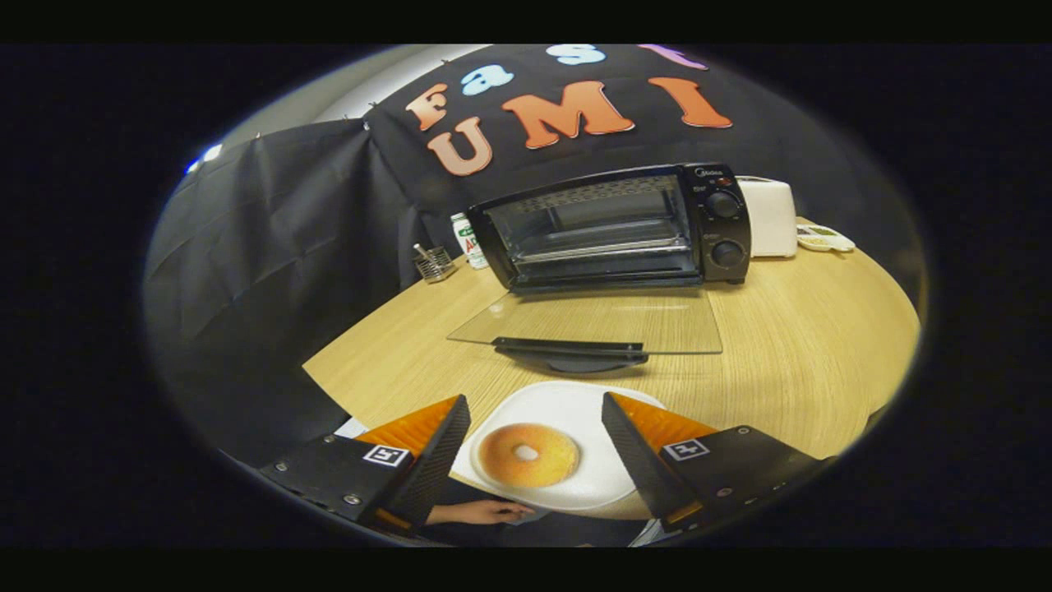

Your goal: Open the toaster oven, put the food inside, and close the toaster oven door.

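One claw (534,411) sat at the bottom centre of the frame, released, its two fingers (440,448) spread wide apart and pressing on nothing. Between them, low in the frame, lay a bagel (528,455) on a white plate (567,403), fingers flanking it on either side without touching it. The plate rested at the near edge of the wooden table (805,353). A hand (481,513) showed just below the plate, at the very bottom of the frame.

Beyond the plate, mid-frame, the oven (612,226) stood with its glass door (600,325) folded down flat over the table, the dark handle (567,349) at the door's near edge. The cavity was open, a wire rack visible inside. Two knobs (725,228) sat on the oven's right panel.

Left of the oven stood a bottle (468,240), and further left a mesh holder (434,263). Right of the oven was a white toaster (771,215), with a small flat item (824,238) beside it, too small to identify.
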Tool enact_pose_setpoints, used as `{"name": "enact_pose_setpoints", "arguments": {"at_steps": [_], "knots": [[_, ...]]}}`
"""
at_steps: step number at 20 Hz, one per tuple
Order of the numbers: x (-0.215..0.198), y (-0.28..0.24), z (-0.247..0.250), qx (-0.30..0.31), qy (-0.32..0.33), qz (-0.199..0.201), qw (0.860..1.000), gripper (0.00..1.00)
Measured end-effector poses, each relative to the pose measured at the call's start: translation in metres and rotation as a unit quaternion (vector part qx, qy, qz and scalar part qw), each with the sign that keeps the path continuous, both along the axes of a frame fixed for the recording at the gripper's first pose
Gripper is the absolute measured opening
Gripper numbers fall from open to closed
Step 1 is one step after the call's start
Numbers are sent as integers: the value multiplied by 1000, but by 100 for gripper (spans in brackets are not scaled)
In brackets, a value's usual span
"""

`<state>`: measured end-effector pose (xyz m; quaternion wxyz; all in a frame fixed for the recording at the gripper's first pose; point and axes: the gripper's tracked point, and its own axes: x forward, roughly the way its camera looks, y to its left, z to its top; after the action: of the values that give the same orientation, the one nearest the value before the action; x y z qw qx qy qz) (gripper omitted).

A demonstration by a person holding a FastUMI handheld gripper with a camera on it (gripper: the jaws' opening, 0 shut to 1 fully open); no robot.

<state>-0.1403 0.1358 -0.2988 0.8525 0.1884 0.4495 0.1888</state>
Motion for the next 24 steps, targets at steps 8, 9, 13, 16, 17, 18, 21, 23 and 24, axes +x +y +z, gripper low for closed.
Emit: {"name": "enact_pose_setpoints", "arguments": {"at_steps": [8, 9, 13, 16, 17, 18, 21, 23, 24], "knots": [[-40, 6, -10, -41, 0, 47, 998, 98], [-41, 8, -12, -44, -1, 51, 998, 97], [-46, 6, -26, -71, 6, 60, 996, 92], [-43, 7, -25, -67, 5, 53, 996, 78], [-42, 6, -26, -57, 13, 45, 997, 75], [-41, 4, -24, -44, 19, 35, 998, 70], [-23, 0, -9, 2, 12, -9, 1000, 66], [-12, 4, 1, 40, 8, -37, 998, 66], [-7, 4, 5, 55, 5, -49, 997, 66]]}}
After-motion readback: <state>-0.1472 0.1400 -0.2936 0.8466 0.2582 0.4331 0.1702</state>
